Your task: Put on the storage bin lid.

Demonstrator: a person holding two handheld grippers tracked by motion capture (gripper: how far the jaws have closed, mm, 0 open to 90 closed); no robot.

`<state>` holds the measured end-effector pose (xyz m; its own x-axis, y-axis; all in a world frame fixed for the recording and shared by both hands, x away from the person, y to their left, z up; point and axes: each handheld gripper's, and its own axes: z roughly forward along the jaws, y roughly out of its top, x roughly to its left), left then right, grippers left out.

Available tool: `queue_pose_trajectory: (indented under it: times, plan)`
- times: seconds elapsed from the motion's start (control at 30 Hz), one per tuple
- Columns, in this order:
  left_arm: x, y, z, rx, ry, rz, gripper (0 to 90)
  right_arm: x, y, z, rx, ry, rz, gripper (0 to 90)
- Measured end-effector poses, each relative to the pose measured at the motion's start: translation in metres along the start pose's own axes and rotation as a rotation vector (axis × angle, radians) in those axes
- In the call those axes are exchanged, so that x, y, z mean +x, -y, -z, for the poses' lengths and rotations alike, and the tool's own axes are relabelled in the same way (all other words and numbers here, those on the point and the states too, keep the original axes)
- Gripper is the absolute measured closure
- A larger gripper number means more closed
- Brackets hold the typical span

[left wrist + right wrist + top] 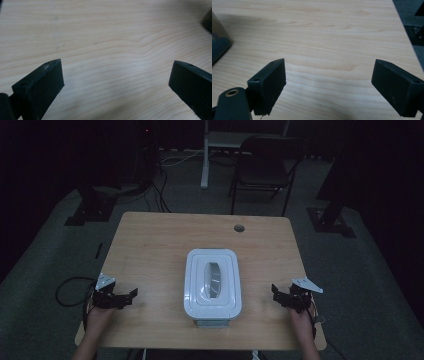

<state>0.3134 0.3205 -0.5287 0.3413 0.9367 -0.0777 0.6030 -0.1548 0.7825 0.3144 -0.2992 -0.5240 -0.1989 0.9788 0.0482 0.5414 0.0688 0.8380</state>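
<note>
A white lidded box (213, 283) with a recessed handle in its lid sits at the middle of the wooden table (150, 245), near the front edge. My left gripper (131, 296) rests low over the table's front left, open, with bare wood between its jaws (116, 82). My right gripper (274, 293) sits at the front right, also open and empty (328, 80). Both stand well clear of the box, one on each side. A dark edge of the box (219, 47) shows at the left of the right gripper view.
A round cable hole (239, 228) lies at the table's back right. Beyond the table stand a dark chair (265, 165) and a white post (204, 155). Black stand bases (90, 207) rest on the grey floor at both sides.
</note>
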Motion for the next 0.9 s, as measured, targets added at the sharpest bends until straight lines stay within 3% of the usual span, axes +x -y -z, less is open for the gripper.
queue_pose_trajectory:
  times: [0.33,0.53,0.7,0.9]
  plan:
    - [0.008,0.013,0.01,0.069,-0.114,0.085,0.4,-0.01,0.011,0.008,0.029,0.072,-0.023,12.3]
    - [0.006,0.02,0.008,0.112,-0.148,0.1,0.4,-0.015,0.021,0.006,0.079,0.095,-0.029,12.3]
    - [0.005,0.023,0.006,0.137,-0.188,0.112,0.4,-0.019,0.026,0.001,0.108,0.127,-0.066,12.3]
    - [0.002,0.024,0.004,0.152,-0.232,0.097,0.4,-0.021,0.027,-0.004,0.161,0.146,-0.081,12.4]
